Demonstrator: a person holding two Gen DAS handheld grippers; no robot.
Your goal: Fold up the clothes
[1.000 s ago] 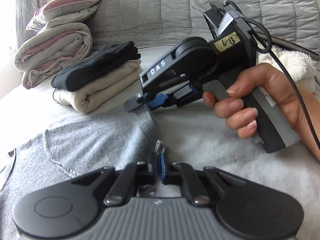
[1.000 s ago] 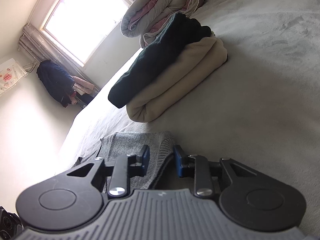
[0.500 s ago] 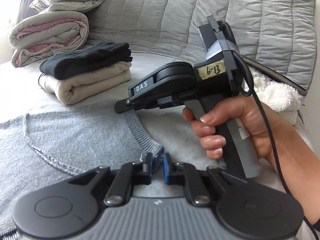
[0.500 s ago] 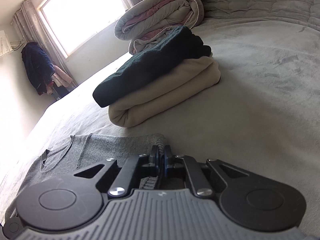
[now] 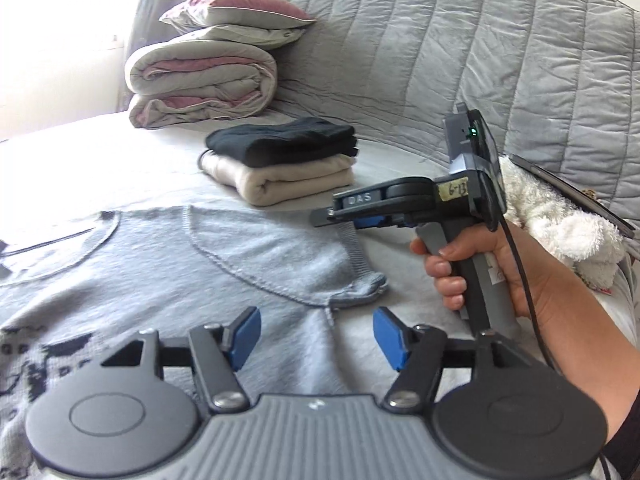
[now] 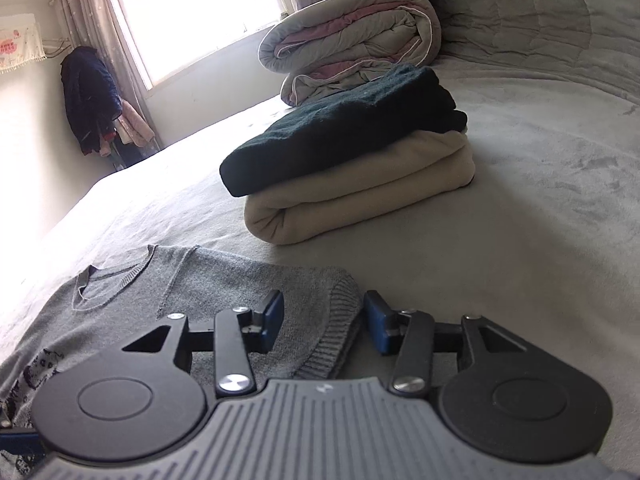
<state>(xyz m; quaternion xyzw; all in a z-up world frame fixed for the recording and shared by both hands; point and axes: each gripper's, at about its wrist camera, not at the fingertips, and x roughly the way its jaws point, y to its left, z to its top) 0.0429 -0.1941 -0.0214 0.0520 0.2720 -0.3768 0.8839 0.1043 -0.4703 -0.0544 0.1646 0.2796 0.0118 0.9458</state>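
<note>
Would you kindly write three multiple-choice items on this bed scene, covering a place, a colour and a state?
1. Where is the black folded garment?
A. on the beige folded garment
B. under the grey sweater
C. on the pillow

2. What colour are the left hand-held gripper pads?
A. red
B. blue
C. white

3. How is the grey sweater?
A. hanging
B. rolled up
C. lying flat on the bed

A: black sits atop beige. B: blue pads show. C: it lies spread out; both grippers' jaws are opening, gripping nothing.
</note>
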